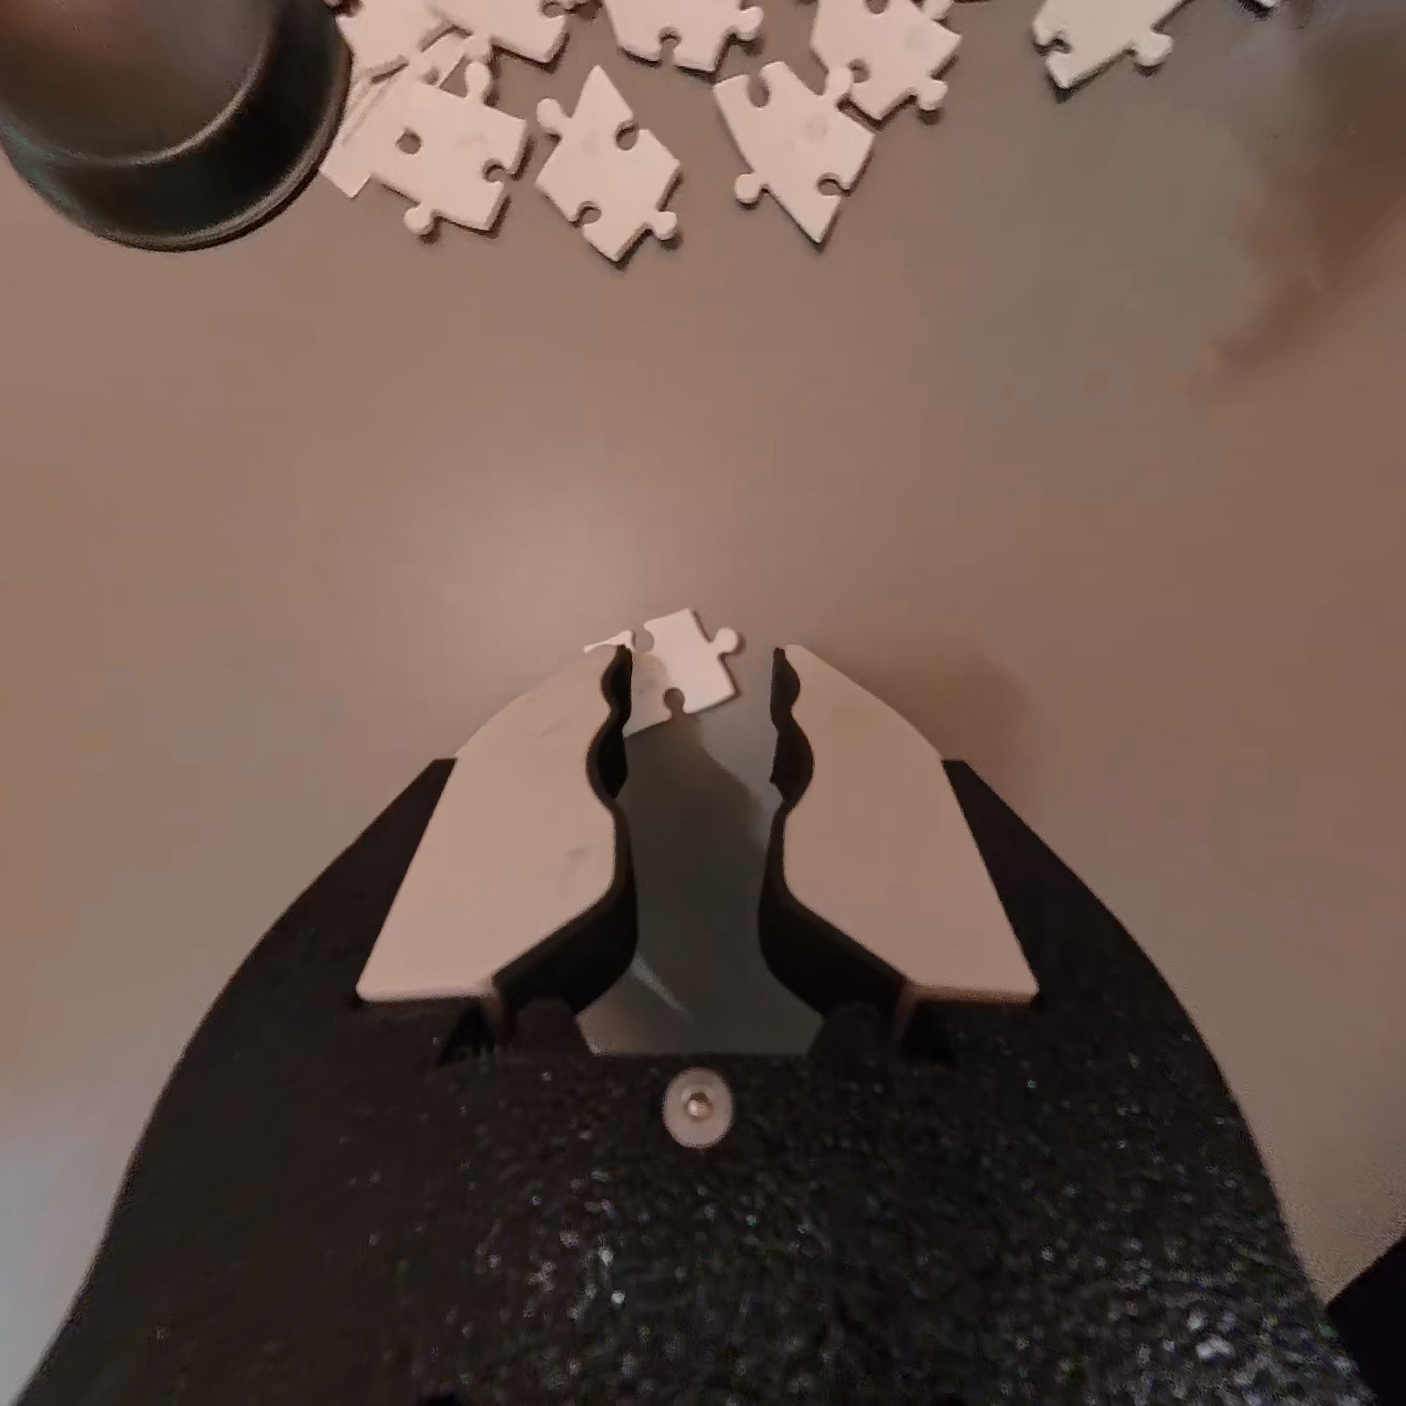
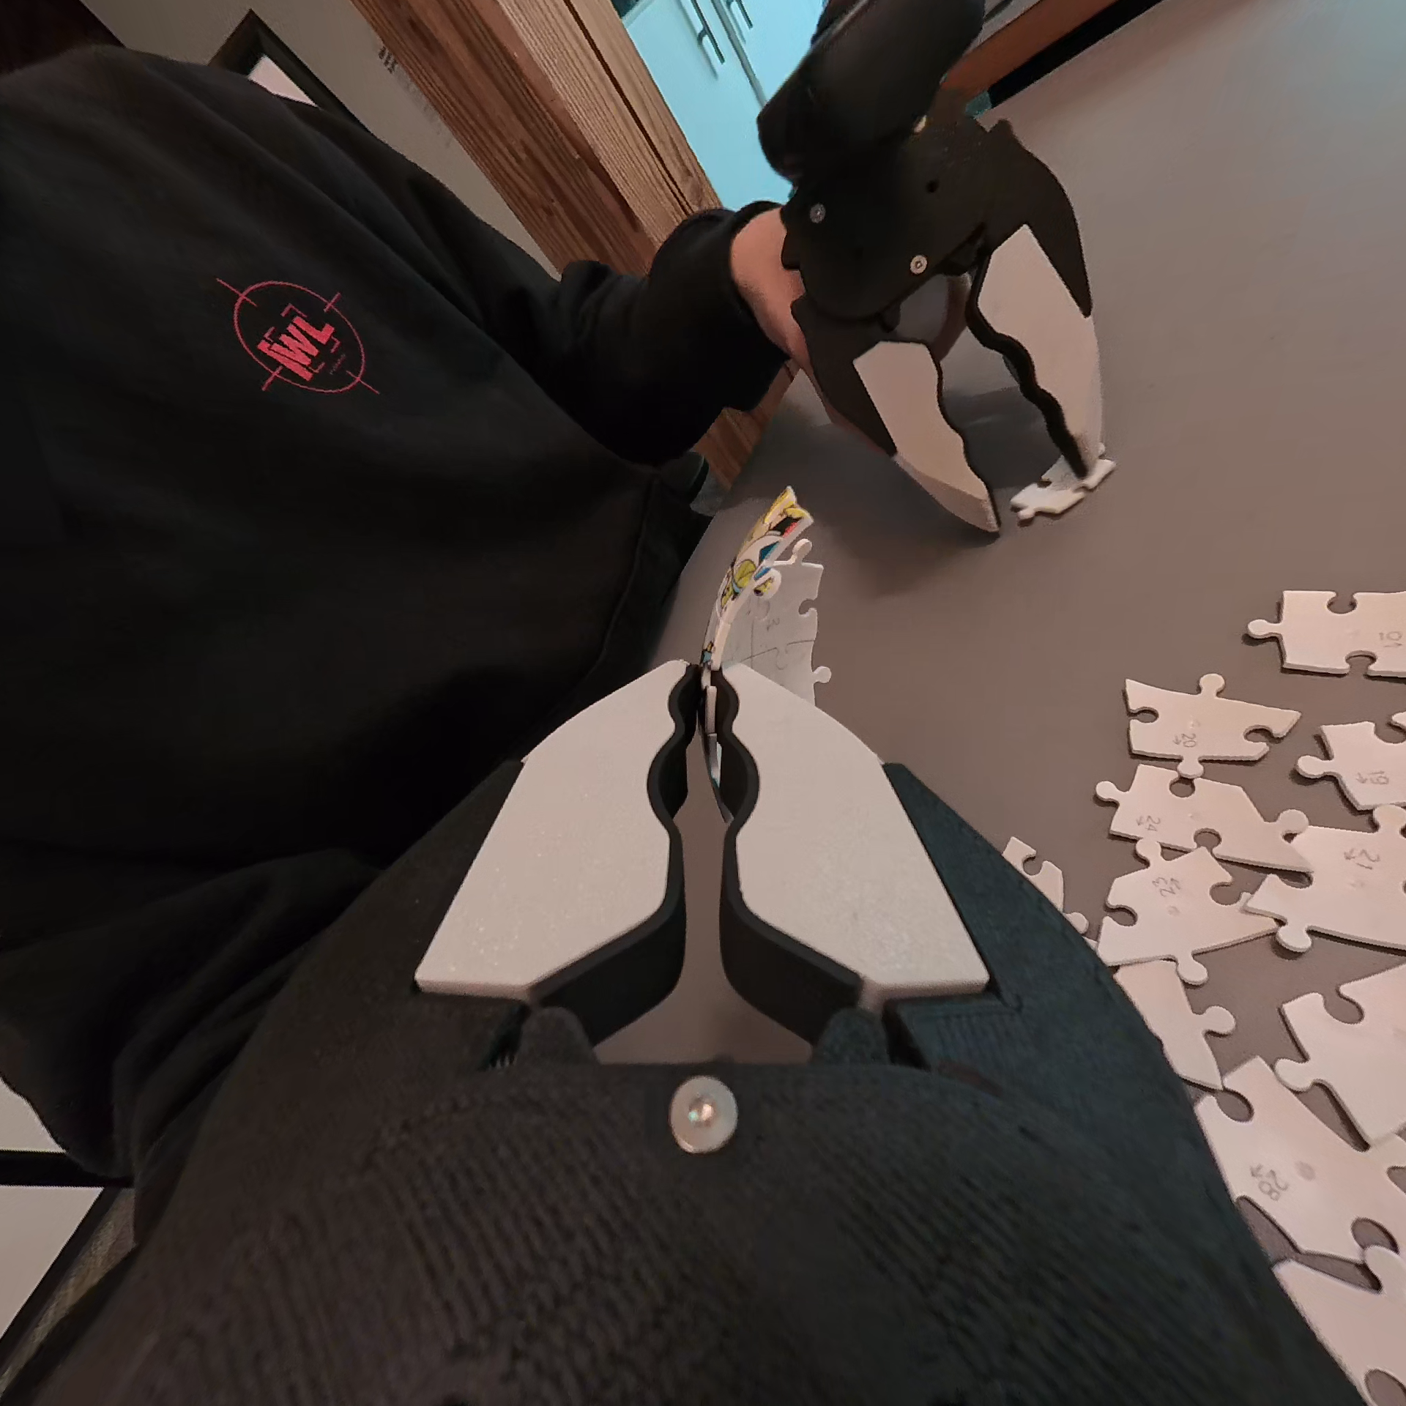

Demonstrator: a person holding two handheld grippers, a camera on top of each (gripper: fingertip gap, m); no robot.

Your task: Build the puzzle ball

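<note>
My left gripper is open and points down at the grey table. A single white puzzle piece lies flat between its tips, with one fingertip on the piece's edge. The right wrist view shows the same left gripper over that piece. My right gripper is shut on a curved joined section of puzzle pieces. The section is white inside and printed in colour outside, and it is held upright off the table.
Several loose white pieces lie at the far side of the table, also at the right in the right wrist view. A black round stand sits far left. A person's black sleeve and body fill the left. The gap from one gripper's tips to the other's is roughly 20 cm.
</note>
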